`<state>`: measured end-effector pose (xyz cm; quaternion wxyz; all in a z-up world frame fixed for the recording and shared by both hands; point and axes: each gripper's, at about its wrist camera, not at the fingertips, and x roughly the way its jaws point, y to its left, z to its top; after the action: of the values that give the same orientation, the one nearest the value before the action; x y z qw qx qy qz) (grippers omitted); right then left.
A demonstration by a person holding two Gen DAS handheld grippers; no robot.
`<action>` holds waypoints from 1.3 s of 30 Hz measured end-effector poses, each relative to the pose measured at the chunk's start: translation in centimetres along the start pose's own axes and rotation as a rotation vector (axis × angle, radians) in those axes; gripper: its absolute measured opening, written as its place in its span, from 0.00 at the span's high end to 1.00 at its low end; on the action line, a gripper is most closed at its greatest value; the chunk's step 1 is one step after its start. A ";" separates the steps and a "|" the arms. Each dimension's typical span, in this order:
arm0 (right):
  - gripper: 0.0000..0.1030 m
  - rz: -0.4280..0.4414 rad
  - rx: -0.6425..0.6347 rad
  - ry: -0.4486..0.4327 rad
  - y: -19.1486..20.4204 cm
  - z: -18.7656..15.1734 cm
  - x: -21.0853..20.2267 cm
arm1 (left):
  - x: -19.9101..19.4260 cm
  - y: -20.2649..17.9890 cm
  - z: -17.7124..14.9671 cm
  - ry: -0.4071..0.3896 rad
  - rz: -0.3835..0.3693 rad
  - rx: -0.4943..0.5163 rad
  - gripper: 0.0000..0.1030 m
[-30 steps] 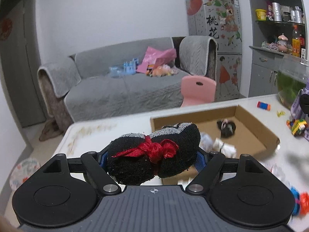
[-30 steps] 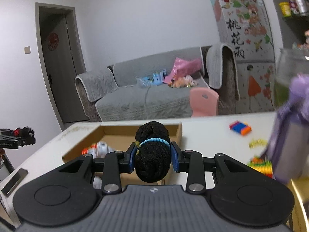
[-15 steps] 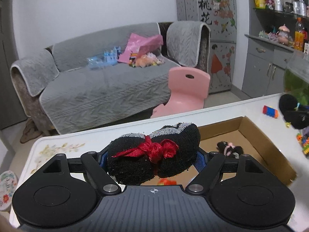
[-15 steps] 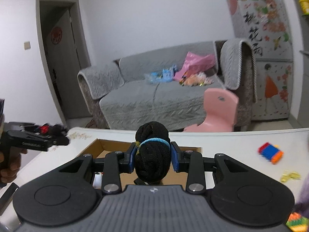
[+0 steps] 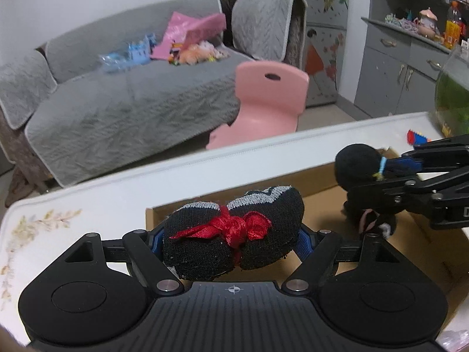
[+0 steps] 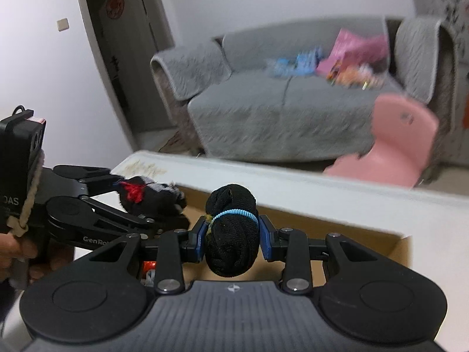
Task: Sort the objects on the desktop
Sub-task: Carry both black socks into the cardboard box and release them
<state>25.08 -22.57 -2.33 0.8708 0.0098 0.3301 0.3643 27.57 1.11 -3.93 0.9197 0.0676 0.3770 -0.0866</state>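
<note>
A: Both grippers hang over the cardboard box (image 5: 319,176), and its far rim sits close to the far edge of the white table (image 5: 96,193), with only a strip of bare tabletop between them.

B: Tight in there, too. The right gripper (image 5: 378,173) reaches in from the right side, just above the box floor, and the left gripper (image 5: 233,239) is beside it with a gap of open cardboard between the two.

A: What are they carrying?

B: The left gripper's fingers stand wide, pressed on both sides of a black sock bundle tied with a red ribbon (image 5: 234,234). The right gripper (image 6: 233,234) is pinched narrow around a black sock roll with a blue band (image 6: 233,228).

A: So two bundles in the air, one per gripper. Anything lying inside the box?

B: One dark bundle with a bit of pink (image 5: 372,220) rests on the floor under the right gripper. From the right wrist view, something orange and white (image 6: 148,270) peeks out low behind the fingers; hard to tell what it is.

A: And outside the box?

B: One red and blue block (image 5: 417,138) on the table past the right rim, beside a glass bowl (image 5: 451,105). A pink chair (image 5: 269,102) stands beyond the table's far edge
</note>
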 end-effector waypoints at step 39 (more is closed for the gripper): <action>0.52 -0.058 0.016 0.032 0.3 0.0 -0.7 | -1.3 -1.3 -0.3 0.061 0.031 0.063 0.04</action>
<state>24.51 -22.78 -1.81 0.8755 0.0012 0.3471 0.3361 26.17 0.01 -3.35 0.9063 0.1051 0.4010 -0.0820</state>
